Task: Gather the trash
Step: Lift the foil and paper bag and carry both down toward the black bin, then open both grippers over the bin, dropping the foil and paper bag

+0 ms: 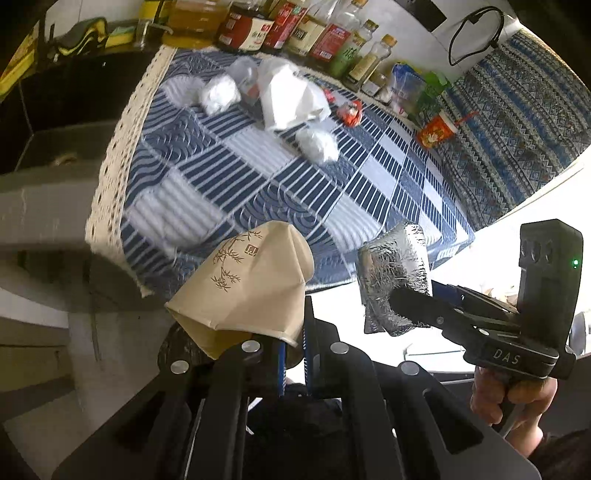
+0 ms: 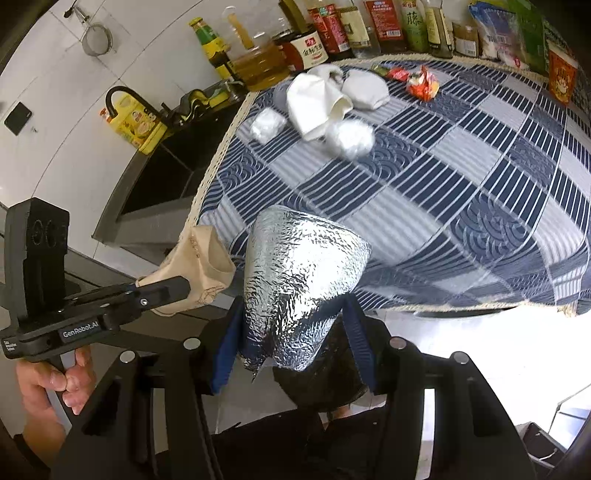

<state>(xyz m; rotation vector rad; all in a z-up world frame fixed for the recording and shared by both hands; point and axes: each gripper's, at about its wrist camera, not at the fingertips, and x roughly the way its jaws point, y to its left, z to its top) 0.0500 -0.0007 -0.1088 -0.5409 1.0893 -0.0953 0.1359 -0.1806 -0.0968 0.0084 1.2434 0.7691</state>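
Trash is split two ways: two pieces already lifted, the rest lying on the desk (image 2: 480, 229) with its blue-and-white checked cloth. Left claw (image 1: 293, 343) is pinched fully shut on a crushed beige paper cup (image 1: 243, 284) with a bamboo print, gripping it by the flattened rim, cup sticking forward past the fingertips. Right claw (image 2: 291, 332) is held partway open, its jaws clamped on either side of a crumpled silver foil pouch (image 2: 299, 280); the pouch fills the gap, so the width is a grip, not an empty opening. Both pieces hang off the near edge of the desk, clear of the cloth, side by side and not touching.

Left on the cloth, far end near the row of sauce bottles (image 2: 332, 29): a white crumpled bag (image 2: 317, 99), two clear plastic wads (image 2: 349, 138), a red snack wrapper (image 2: 421, 83).

Step in hand looks like carrying both pieces to a bin; a dark, bag-like thing sits low under the claws in both wrist views, too hidden to call. Doing it well: keep both squeezes steady during the carry, the cup is held only by a thin folded edge and could slip out. Keep the two loads apart so they don't knock each other. Get each piece right over the opening before letting go, foil is light and may drift. Release one at a time.
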